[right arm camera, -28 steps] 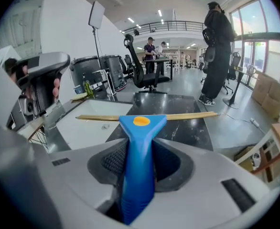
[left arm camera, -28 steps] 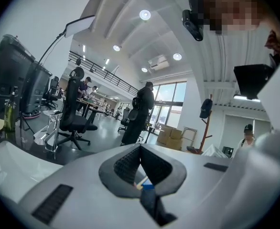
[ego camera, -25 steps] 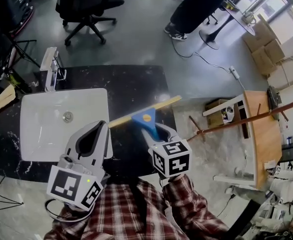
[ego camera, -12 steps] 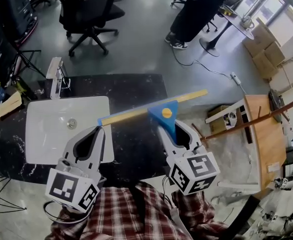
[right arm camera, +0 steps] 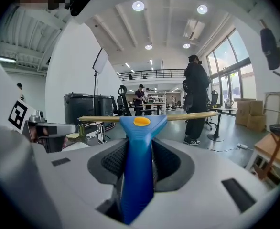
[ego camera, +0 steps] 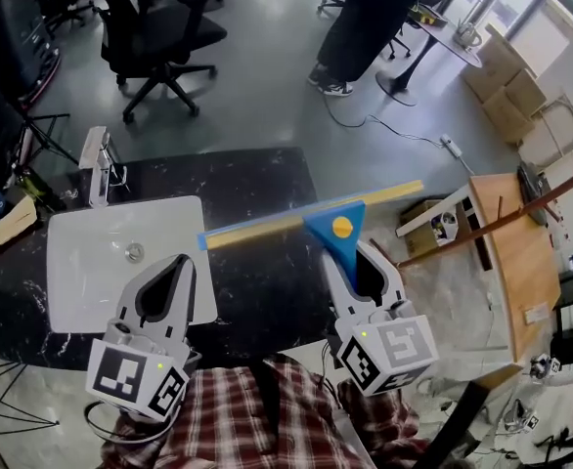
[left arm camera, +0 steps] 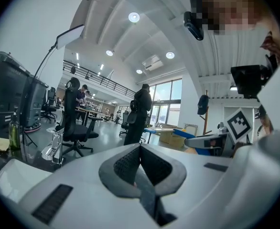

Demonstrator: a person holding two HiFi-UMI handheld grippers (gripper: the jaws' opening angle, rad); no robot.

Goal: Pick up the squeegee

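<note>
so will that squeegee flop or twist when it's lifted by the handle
Probably stiff: the squeegee has its blade straight out both sides, held only by the handle. Likely light: the right gripper carries it alone. It may twist a little, as the long blade sits well beyond the jaws and the handle looks smooth.

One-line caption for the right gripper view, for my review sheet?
The right gripper holds the blue squeegee by its handle, yellow blade crosswise ahead.
</note>
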